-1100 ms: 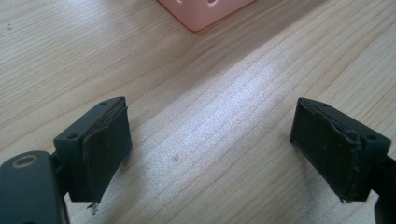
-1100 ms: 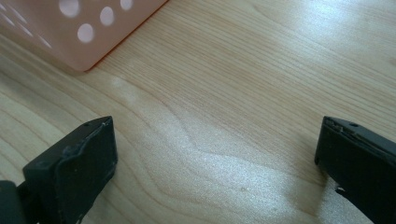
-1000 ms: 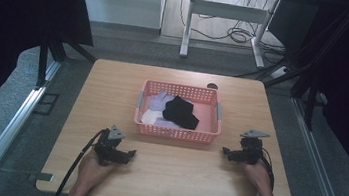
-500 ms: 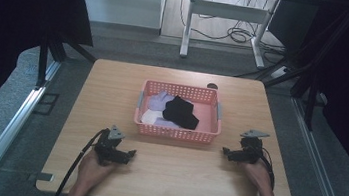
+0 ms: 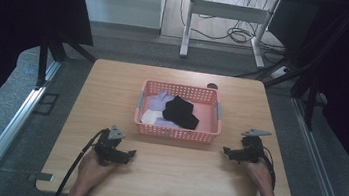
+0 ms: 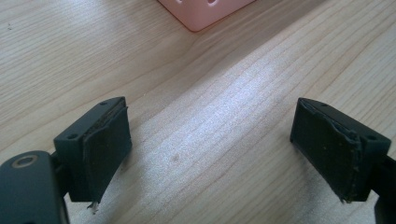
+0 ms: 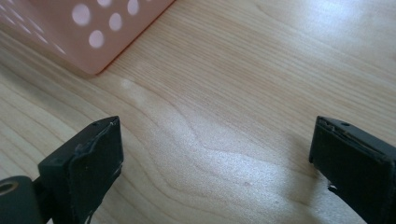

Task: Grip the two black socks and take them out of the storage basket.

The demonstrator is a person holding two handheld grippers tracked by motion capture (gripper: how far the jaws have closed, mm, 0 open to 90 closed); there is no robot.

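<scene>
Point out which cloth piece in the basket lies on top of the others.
The black cloth: it lies across the middle of the pink basket, overlapping the pale lavender cloth and white cloth, which show beside and beneath it at the left.

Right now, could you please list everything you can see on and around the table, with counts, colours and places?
Basket: one, pink, perforated walls, middle of the table.
Black cloth: one, black, in the basket, toward its right.
Pale cloths: a few, lilac and white, in the basket's left half; exact count unclear.
Table: one, light wood.
Desk frame: one, white, on the floor beyond the table, cables beside it.
Left gripper: one, black, jaws open, near front left of the table, in a hand.
Right gripper: one, black, jaws open, near front right, in a hand.
</scene>
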